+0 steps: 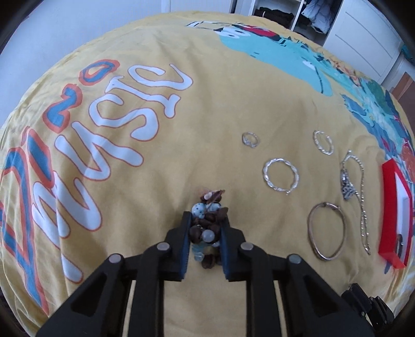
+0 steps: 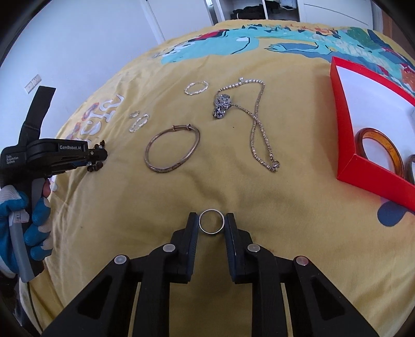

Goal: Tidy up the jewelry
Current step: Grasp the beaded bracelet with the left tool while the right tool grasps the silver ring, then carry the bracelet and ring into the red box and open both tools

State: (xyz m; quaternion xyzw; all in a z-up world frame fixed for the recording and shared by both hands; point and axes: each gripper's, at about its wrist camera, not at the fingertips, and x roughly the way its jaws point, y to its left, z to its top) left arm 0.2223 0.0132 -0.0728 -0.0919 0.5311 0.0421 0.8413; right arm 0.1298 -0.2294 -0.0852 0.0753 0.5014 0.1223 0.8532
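Jewelry box (image 2: pixel 368 166): amber bangle (image 2: pixel 381 147) inside | right tool (image 2: pixel 211 220) pinching ring (image 2: pixel 211 221)

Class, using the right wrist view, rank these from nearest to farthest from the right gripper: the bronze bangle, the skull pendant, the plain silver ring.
1. Plain silver ring, between the right gripper fingers.
2. Bronze bangle, ahead, left.
3. Skull pendant, farther ahead.

A yellow bedspread (image 1: pixel 207 116) printed with white lettering (image 1: pixel 116 124) and a teal cartoon dinosaur (image 2: pixel 207 49) spread beneath and ahead of the jaws. Far beyond them stood white wardrobe doors (image 1: pixel 363 36) and open shelves holding dark folded clothes (image 1: pixel 275 14). A wall socket (image 2: pixel 33 83) sat far left.
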